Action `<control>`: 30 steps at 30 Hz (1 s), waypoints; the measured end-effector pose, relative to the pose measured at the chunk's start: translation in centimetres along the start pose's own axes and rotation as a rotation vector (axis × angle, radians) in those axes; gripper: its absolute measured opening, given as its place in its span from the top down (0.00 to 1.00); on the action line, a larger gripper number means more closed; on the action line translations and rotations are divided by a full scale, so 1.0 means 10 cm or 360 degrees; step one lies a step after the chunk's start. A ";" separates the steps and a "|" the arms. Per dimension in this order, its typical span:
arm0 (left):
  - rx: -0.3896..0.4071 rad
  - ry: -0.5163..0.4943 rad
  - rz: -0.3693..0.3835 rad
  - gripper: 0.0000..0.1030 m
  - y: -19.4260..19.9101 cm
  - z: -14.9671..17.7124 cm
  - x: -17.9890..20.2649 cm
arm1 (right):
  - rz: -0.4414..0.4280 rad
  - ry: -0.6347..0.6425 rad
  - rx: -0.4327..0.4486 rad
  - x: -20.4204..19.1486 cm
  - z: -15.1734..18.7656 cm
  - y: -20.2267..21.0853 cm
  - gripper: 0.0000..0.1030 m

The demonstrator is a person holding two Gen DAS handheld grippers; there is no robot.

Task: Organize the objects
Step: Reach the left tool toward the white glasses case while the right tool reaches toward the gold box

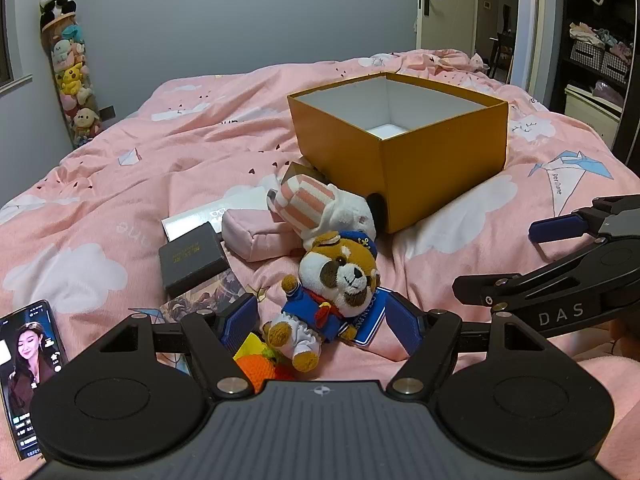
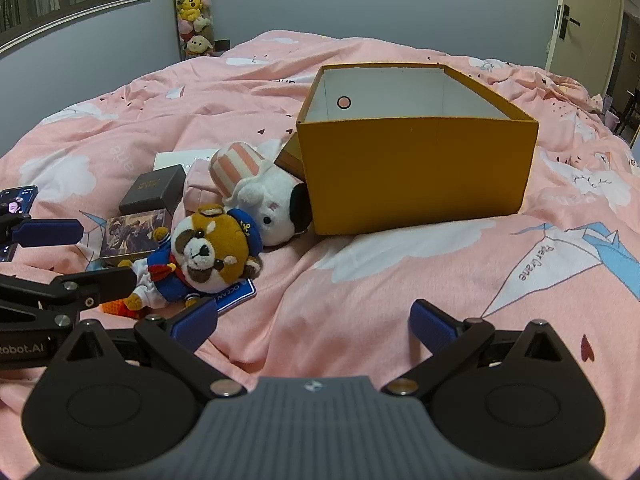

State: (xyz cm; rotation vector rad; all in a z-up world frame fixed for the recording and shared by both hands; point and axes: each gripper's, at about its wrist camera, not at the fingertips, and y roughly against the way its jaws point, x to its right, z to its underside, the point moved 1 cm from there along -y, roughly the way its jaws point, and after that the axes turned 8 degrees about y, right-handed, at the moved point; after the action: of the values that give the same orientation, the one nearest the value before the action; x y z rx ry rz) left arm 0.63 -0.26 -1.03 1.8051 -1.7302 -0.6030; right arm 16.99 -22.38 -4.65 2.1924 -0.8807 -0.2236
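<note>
An open orange box (image 1: pixel 440 168) with a white inside stands on the pink bed; it also shows in the right wrist view (image 2: pixel 416 176). In front of it lie a red panda plush in a blue sailor suit (image 1: pixel 340 280) (image 2: pixel 208 256), a white plush with a pink striped hat (image 1: pixel 320 208) (image 2: pixel 264 196), a pink pouch (image 1: pixel 256 232), a dark square box (image 1: pixel 192 258) (image 2: pixel 154 190) and an orange knitted toy (image 1: pixel 260 364). My left gripper (image 1: pixel 322 320) is open with the panda plush between its fingers. My right gripper (image 2: pixel 314 326) is open and empty over bare quilt.
A phone (image 1: pixel 30 364) with a lit screen lies at the left. A picture box (image 2: pixel 132 236) and a white card (image 1: pixel 200 216) lie by the dark box. A tube of plush toys (image 1: pixel 74 84) stands against the far wall. A doorway (image 1: pixel 496 20) is at the right.
</note>
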 end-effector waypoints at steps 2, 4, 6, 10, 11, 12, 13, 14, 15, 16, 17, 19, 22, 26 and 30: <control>-0.0004 0.0007 -0.0008 0.17 0.00 0.00 0.00 | 0.0001 0.0001 -0.0002 0.00 0.01 0.00 0.01; -0.0009 0.0007 -0.0008 0.17 0.00 0.00 0.00 | 0.0000 0.0001 -0.0003 -0.01 0.01 -0.01 0.01; -0.0015 0.0005 -0.0007 0.17 0.00 0.00 0.01 | -0.0001 0.0000 -0.0003 0.00 0.01 -0.01 0.01; -0.0024 -0.0003 -0.0003 0.20 -0.01 0.00 0.02 | -0.0003 -0.0002 -0.0005 -0.01 0.02 -0.01 0.01; -0.0026 -0.0004 -0.0003 0.20 -0.01 0.00 0.02 | -0.0004 -0.0003 -0.0005 -0.01 0.02 -0.01 0.01; -0.0025 -0.0003 -0.0004 0.20 -0.01 0.00 0.02 | -0.0004 -0.0001 -0.0006 -0.01 0.02 -0.01 0.01; -0.0025 -0.0003 -0.0005 0.20 -0.01 0.00 0.02 | -0.0006 -0.0002 -0.0008 -0.01 0.02 -0.02 0.01; -0.0027 -0.0002 -0.0003 0.20 -0.01 0.00 0.02 | -0.0008 -0.0003 -0.0012 -0.01 0.02 -0.02 0.01; -0.0032 0.0000 0.0002 0.20 -0.01 0.01 0.02 | -0.0013 0.0000 -0.0015 -0.01 0.02 -0.02 0.01; -0.0039 0.0002 0.0008 0.20 -0.02 0.01 0.01 | -0.0019 0.0001 -0.0021 -0.02 0.02 -0.03 0.01; -0.0054 0.0007 0.0027 0.20 -0.03 0.01 0.00 | -0.0024 0.0001 -0.0027 -0.02 0.02 -0.04 0.01; -0.0096 0.0032 0.0057 0.20 -0.06 0.02 -0.04 | -0.0038 0.0000 -0.0043 -0.02 0.02 -0.06 0.01; -0.0165 0.0145 0.0058 0.20 -0.10 0.00 -0.17 | -0.0053 -0.0001 -0.0077 0.00 0.01 -0.11 0.01; -0.0232 0.0185 0.0064 0.21 -0.13 -0.07 -0.35 | -0.0088 0.0040 -0.0120 0.01 -0.05 -0.18 0.01; -0.0285 0.0182 0.0038 0.23 -0.20 -0.15 -0.51 | -0.0141 0.0108 -0.0130 -0.02 -0.19 -0.26 0.01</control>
State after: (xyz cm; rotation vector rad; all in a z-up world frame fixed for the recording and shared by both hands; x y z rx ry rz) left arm 2.79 4.94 -1.58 1.6599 -1.5679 -0.6121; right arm 19.03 -19.87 -5.16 2.1519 -0.7255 -0.2232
